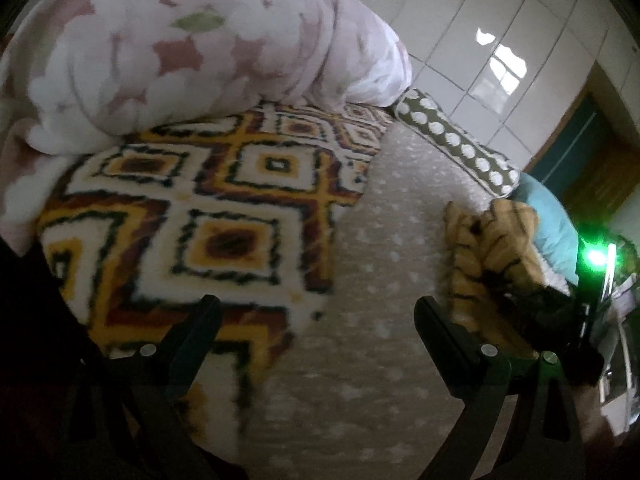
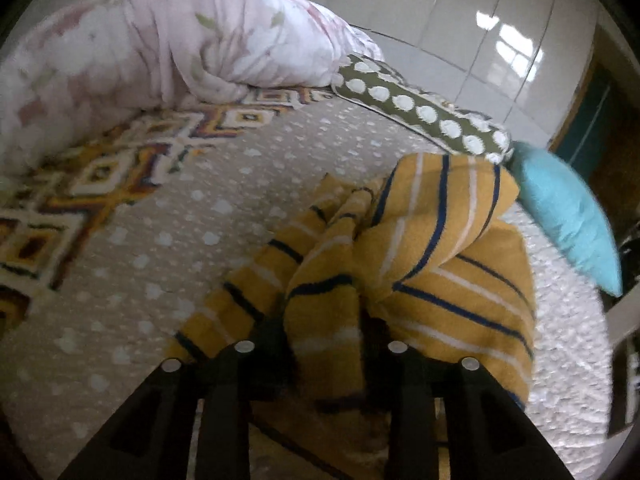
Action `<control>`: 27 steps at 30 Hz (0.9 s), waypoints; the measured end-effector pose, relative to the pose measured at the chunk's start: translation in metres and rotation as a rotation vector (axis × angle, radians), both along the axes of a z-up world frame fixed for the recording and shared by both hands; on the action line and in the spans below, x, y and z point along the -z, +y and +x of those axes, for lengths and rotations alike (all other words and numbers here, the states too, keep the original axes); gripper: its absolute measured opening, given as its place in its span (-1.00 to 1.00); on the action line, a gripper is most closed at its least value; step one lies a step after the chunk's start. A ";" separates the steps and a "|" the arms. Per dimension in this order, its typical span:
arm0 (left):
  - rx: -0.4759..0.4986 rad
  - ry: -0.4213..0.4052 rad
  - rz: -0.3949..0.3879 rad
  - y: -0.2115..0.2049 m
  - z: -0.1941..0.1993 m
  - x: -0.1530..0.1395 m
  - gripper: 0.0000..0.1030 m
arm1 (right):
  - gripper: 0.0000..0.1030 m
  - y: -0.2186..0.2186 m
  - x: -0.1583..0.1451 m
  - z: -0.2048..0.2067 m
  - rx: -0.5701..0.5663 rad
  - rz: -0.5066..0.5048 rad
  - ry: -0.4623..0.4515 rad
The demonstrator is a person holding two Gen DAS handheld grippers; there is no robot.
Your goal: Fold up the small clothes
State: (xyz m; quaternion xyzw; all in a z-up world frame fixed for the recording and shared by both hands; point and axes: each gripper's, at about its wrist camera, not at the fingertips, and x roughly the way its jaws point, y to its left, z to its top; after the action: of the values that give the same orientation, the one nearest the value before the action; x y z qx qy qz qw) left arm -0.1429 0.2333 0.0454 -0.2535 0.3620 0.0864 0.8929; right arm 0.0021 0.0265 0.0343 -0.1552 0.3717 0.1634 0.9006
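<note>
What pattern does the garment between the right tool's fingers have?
Mustard yellow with dark blue and white stripes: the striped garment shows best in the right wrist view.

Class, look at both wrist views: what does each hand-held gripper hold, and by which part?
The right hand-held gripper holds the striped yellow garment by a bunched fold at its near edge. The left hand-held gripper is open and holds nothing.

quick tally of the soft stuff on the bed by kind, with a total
striped yellow garment: 1
pillows: 2, polka-dot and turquoise
floral quilt: 1
diamond-pattern blanket: 1
total: 5
</note>
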 end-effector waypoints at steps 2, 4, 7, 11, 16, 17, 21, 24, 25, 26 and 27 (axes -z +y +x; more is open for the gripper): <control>0.009 -0.008 0.002 -0.008 0.002 -0.005 0.87 | 0.19 -0.004 -0.007 -0.003 -0.037 0.070 0.027; 0.023 -0.006 0.013 -0.015 0.007 -0.010 0.87 | 0.29 -0.009 -0.013 -0.009 -0.091 0.149 0.053; 0.047 -0.009 0.021 -0.026 0.017 -0.018 0.87 | 0.29 -0.023 -0.024 -0.023 -0.145 0.241 0.075; 0.126 -0.014 0.015 -0.052 0.040 -0.028 0.87 | 0.29 -0.058 -0.035 -0.039 -0.158 0.366 0.106; 0.273 -0.013 0.026 -0.097 0.085 -0.035 0.87 | 0.29 -0.134 -0.044 -0.053 -0.059 0.465 0.103; 0.325 -0.012 0.032 -0.112 0.099 -0.035 0.87 | 0.29 -0.149 -0.044 -0.054 -0.027 0.476 0.101; 0.440 -0.004 0.066 -0.154 0.143 -0.033 0.87 | 0.29 -0.199 -0.035 -0.054 0.093 0.481 0.100; 0.467 0.041 0.090 -0.178 0.177 -0.028 0.87 | 0.29 -0.219 -0.024 -0.054 0.136 0.484 0.113; 0.475 0.075 0.109 -0.187 0.191 -0.024 0.85 | 0.29 -0.223 -0.021 -0.054 0.147 0.482 0.114; 0.492 0.104 0.118 -0.192 0.200 -0.020 0.45 | 0.29 -0.224 -0.018 -0.054 0.155 0.479 0.114; 0.519 0.146 0.114 -0.196 0.210 -0.015 -0.61 | 0.29 -0.227 -0.016 -0.055 0.162 0.477 0.114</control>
State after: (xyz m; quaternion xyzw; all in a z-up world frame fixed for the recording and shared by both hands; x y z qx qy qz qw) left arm 0.0669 0.0370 0.0605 -0.0947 0.4729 -0.1070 0.8695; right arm -0.0528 -0.2002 0.0499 0.1015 0.3838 0.1821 0.8996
